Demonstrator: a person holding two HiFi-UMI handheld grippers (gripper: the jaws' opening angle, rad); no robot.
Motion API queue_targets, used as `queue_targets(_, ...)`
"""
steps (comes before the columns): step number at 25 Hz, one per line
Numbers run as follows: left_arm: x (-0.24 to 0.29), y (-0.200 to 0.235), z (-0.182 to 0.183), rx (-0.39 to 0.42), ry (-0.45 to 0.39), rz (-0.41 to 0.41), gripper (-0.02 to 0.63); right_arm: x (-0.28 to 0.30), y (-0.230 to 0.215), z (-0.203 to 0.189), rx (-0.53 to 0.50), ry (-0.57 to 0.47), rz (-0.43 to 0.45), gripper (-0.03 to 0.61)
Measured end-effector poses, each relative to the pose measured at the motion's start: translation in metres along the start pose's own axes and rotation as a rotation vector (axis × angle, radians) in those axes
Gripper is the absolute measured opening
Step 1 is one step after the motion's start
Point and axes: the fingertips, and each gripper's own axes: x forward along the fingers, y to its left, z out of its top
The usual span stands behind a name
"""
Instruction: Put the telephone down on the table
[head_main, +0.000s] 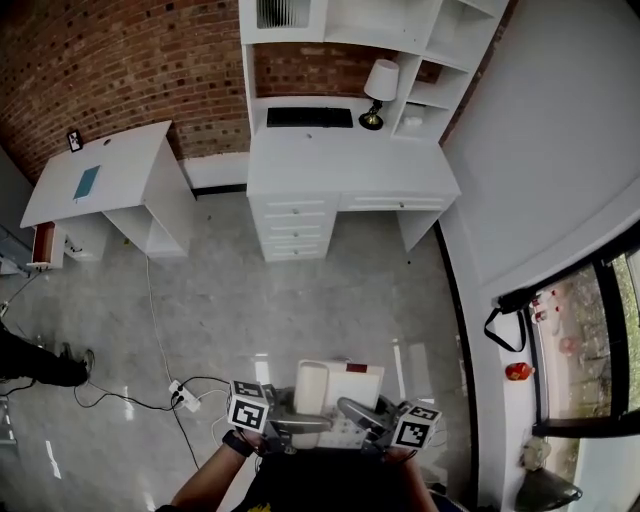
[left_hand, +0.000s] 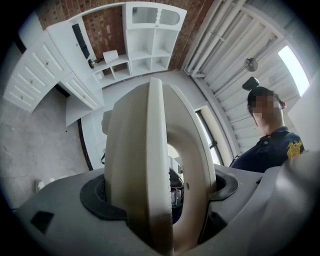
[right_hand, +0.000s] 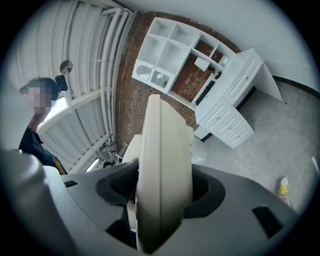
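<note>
Telephone (head_main: 345, 385) of cream plastic is clamped by left claw (head_main: 300, 424) and right claw (head_main: 358, 411) alike.

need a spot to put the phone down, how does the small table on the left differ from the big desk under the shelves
The small table sits angled; the big desk faces square on. The small table has open shelves below; the big desk has drawers. The small table carries a blue item; the big desk a keyboard and lamp. Both are white, by the brick wall.
</note>
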Motion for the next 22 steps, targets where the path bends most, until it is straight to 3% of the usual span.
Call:
queue_targets(6, 0.036, 0.038, 0.048, 0.038, 0.068, 0.063, 0.460, 0.004, -0.044, 0.057, 0.036, -0.012, 0.054, 0.245)
queue_targets(13, 0.104, 0.077, 0.137, 0.058, 0.065, 0.085, 0.460, -0.003, -0.091, 0.164, 0.035, -0.048, 0.087, 0.245)
queue_targets(22, 0.170, 0.117, 0.199, 0.075, 0.071, 0.112, 0.462, -0.019, -0.139, 0.249, 0.027, -0.064, 0.106, 0.246)
